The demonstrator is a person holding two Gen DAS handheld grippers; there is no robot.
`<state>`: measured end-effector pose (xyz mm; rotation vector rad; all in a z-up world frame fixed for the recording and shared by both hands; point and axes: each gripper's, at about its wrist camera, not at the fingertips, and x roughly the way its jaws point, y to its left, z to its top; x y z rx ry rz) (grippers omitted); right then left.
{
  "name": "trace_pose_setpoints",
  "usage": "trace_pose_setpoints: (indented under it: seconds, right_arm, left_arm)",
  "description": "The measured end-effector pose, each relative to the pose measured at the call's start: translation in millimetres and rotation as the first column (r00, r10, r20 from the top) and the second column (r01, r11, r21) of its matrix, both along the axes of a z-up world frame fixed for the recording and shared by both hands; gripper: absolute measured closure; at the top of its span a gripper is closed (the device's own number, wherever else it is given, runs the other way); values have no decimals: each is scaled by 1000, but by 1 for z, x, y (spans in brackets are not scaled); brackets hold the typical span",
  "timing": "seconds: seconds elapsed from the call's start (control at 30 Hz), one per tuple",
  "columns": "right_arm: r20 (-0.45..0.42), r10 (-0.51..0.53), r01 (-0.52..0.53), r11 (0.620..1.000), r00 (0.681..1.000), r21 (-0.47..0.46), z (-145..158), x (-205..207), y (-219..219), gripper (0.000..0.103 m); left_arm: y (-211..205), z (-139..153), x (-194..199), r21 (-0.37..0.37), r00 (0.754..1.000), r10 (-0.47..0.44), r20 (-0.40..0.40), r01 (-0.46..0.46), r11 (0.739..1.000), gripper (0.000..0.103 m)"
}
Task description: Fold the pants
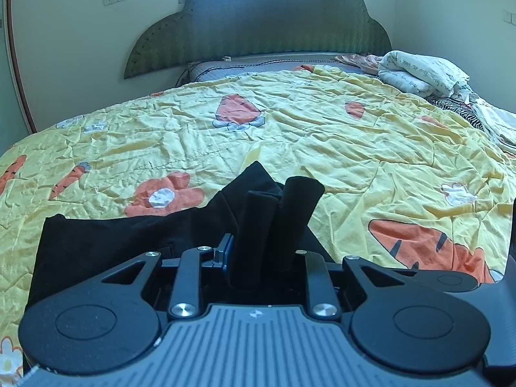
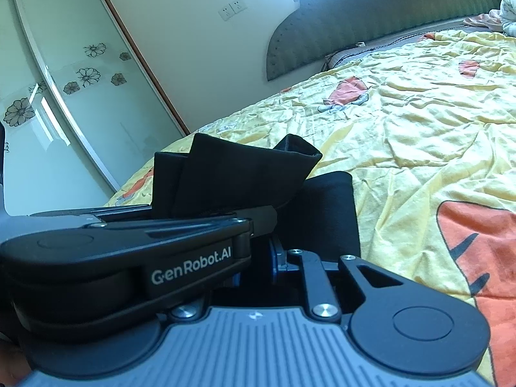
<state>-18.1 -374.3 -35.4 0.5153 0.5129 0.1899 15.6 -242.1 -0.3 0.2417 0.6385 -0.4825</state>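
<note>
- Two grippers meet over the black pants (image 1: 106,245), which lie on the near part of the yellow carrot-print quilt (image 1: 322,135), well short of the green headboard (image 1: 258,32).
- Left gripper (image 1: 280,195): jaws nearly closed, pinching a raised peak of the pants fabric between the padded fingers (image 1: 258,225).
- Right gripper (image 2: 322,187): jaws appear nearly closed; only one finger shows, and the other is hidden behind the left gripper's body, so a grip on the cloth seems likely but is not confirmed.
- Technique, as judged: keep both pinches level and taut while carrying the edge over, then lower it so the layers align without a crease.
- Left wrist view alone shows the flat spread of the pants and the folded bedding (image 1: 422,74) beside the headboard.
- Right wrist view alone shows the wardrobe doors (image 2: 80,96) and the left gripper from its side, with cloth bunched above it.
</note>
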Motion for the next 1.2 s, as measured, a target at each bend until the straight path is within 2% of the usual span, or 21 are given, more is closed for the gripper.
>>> trace_pose_setpoints:
  seconds: [0.07,0.17,0.43,0.53,0.63,0.7,0.77,0.83,0.87,0.93,1.03,1.1,1.2]
  right_arm:
    - [-9,-3,3,1000,1000,-1,-1,0,-1,86]
    - [-27,-10,10,1000,1000,-5,-3,0,-3,86]
    - [-60,-16,14,1000,998,-22,-3,-6,-7,83]
    - [-61,-37,35,999,997,-34,-1,-16,-16,80]
    - [-78,-71,65,995,994,-78,2,-29,-26,78]
    - [-104,-115,100,985,988,-143,4,-36,-32,65]
    - [-105,-179,152,962,978,-227,7,-44,-36,64]
    - [-91,-257,226,938,962,-263,12,-53,-43,63]
    - [-78,-282,256,936,956,-241,14,-57,-47,61]
    - [-46,-281,273,953,959,-132,20,-64,-52,61]
    - [-11,-174,175,982,985,73,23,-66,-48,61]
    - [-5,-104,104,986,995,130,24,-61,-37,61]
    - [-16,-56,57,994,998,91,28,-55,-15,60]
  left_arm:
    - [-2,-2,1,-2,1000,-5,-11,5,1000,80]
    - [-3,-4,2,-7,999,-21,-28,21,1000,68]
    - [-6,-4,0,-31,997,-51,-66,49,998,57]
    - [0,-2,0,-129,986,-116,-117,101,987,47]
    - [6,3,0,-247,961,-209,-183,161,956,44]
    - [12,7,3,-290,947,-235,-218,167,942,44]
    - [23,13,5,-281,958,-200,-207,137,950,44]
    - [38,20,9,-232,978,-126,-165,86,969,44]
    - [46,22,11,-192,989,-72,-130,46,980,44]
    - [62,24,15,-109,998,26,-53,-32,994,44]
    - [83,21,19,-3,989,142,50,-142,990,44]
    - [97,16,23,11,983,180,40,-181,983,44]
    - [109,9,26,-19,980,194,-39,-195,981,44]
